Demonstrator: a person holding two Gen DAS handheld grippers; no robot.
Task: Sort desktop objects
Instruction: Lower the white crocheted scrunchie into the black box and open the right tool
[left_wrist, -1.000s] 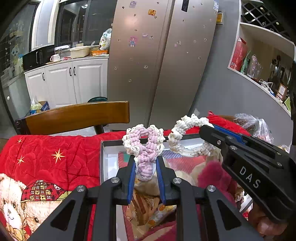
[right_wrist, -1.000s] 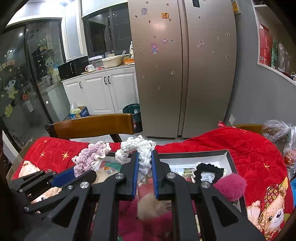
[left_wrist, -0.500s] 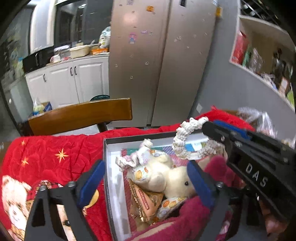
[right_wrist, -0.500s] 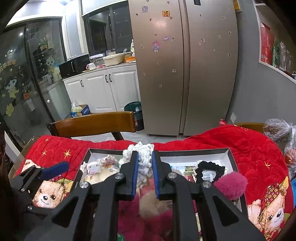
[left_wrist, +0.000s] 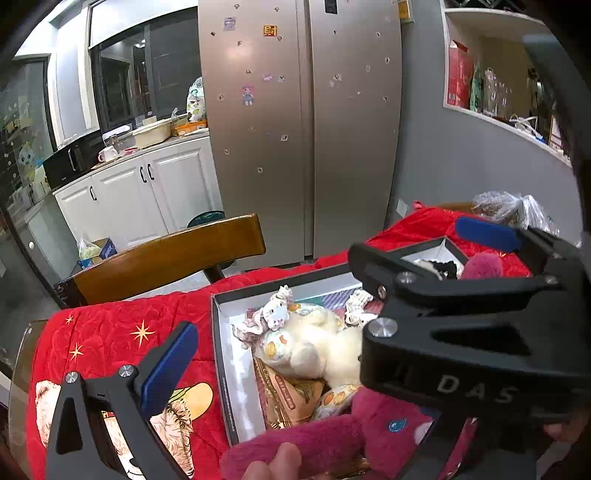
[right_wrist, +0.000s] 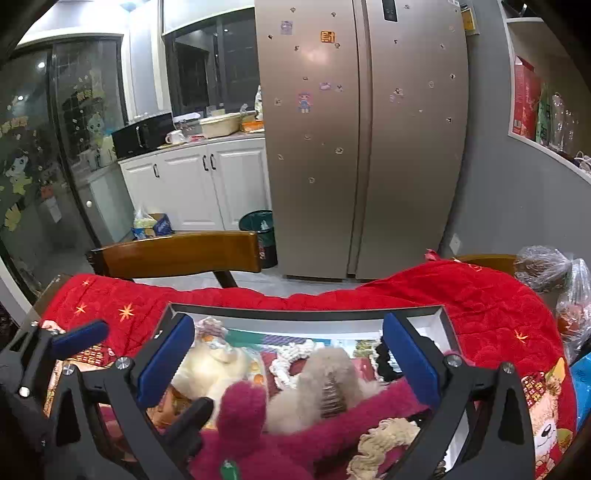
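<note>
Both tools gape wide and hold nothing: left tool (left_wrist: 280, 354), right tool (right_wrist: 291, 358). The sorted things lie in the grey box (right_wrist: 303, 315) on the red-covered worktop (right_wrist: 480, 295). The white crochet scrunchie (right_wrist: 291, 363) lies directly ahead and below, between the right tool's fingers; we judge the right nearer. Long axis unclear. The left tool hangs over the box's left end, by the cream plush (left_wrist: 317, 347).
</note>
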